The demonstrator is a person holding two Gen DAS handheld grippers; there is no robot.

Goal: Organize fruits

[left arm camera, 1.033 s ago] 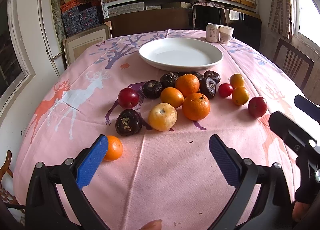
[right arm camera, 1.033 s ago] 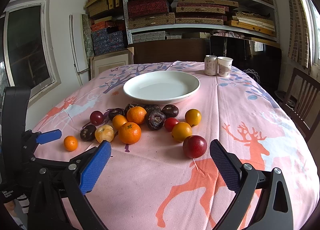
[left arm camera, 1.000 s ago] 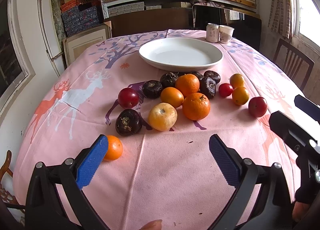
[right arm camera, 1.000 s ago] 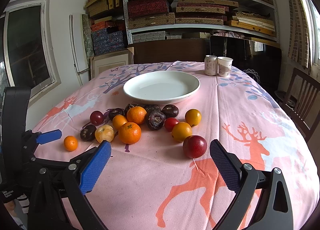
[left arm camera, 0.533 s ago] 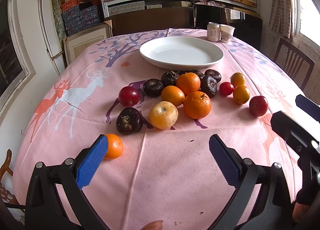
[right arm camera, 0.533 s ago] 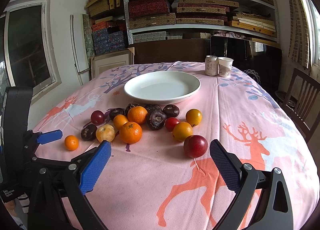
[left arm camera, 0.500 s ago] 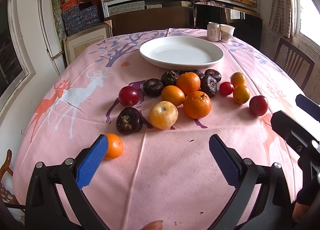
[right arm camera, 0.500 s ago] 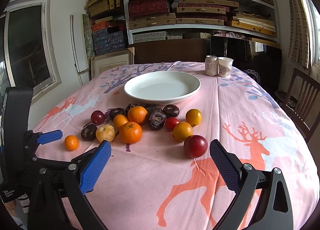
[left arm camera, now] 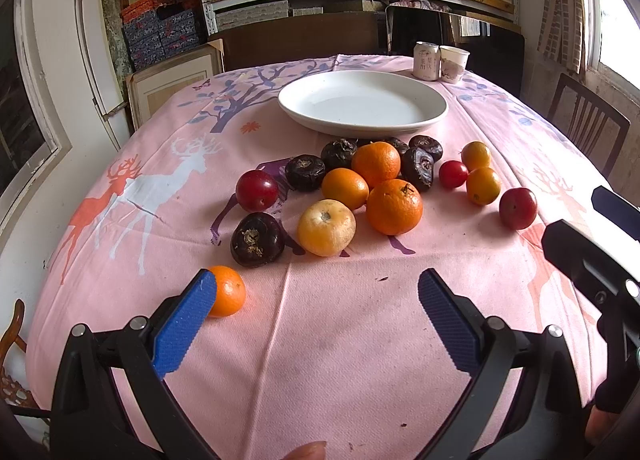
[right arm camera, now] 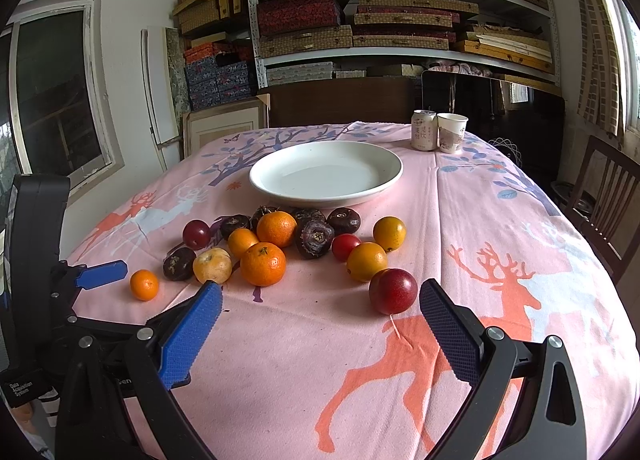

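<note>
A small white label [right arm camera: 20, 389] on the black gripper body at the lower left edge reads "Data Acquisition System". Dark characters are printed on the pale drink can [right arm camera: 424, 135], too small to be read.

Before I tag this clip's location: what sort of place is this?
Probably a home dining room doubling as storage: a table under a pink deer-print cloth, wooden chairs beside it, and shelves stacked with flat boxes. Fruit lies by a white plate.

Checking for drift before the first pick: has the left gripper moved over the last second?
Yes, slightly: the left gripper has eased forward and toward its left, since the small orange sits nearer its left finger; its fingers stay open.
</note>
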